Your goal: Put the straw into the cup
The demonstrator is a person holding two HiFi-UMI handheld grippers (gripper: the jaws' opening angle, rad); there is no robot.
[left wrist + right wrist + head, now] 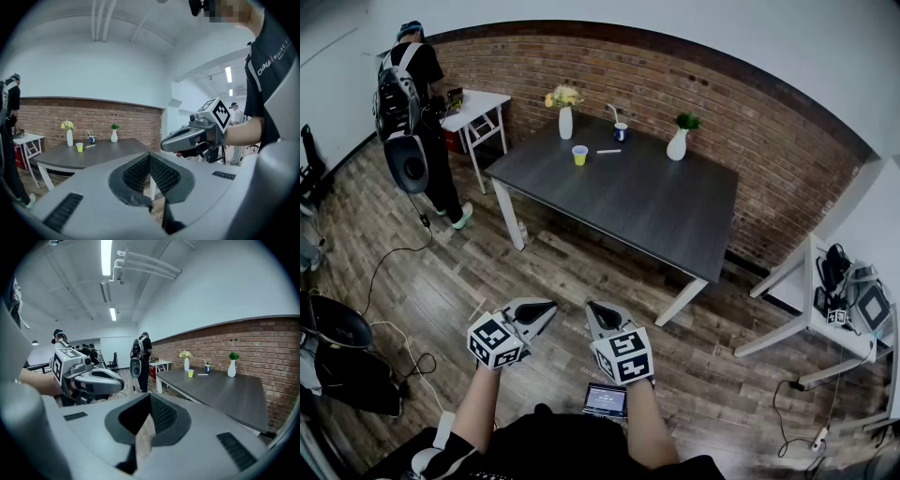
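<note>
A small yellow cup (579,155) stands at the far side of the dark grey table (647,202). A white straw (608,151) lies flat just right of it. Behind them is a blue cup (621,131) with a straw in it. Both grippers hang over the wooden floor, well short of the table. My left gripper (542,310) and right gripper (598,313) are shut and empty, side by side. The left gripper view shows the cup (79,147) and straw (90,146) far off; so does the right gripper view, cup (190,373) and straw (202,374).
Two white vases (565,122) (677,143) stand on the table. A person with a backpack (412,103) stands by a small white table (478,105) at the left. Another white table (830,314) with gear is at the right. Cables trail over the floor.
</note>
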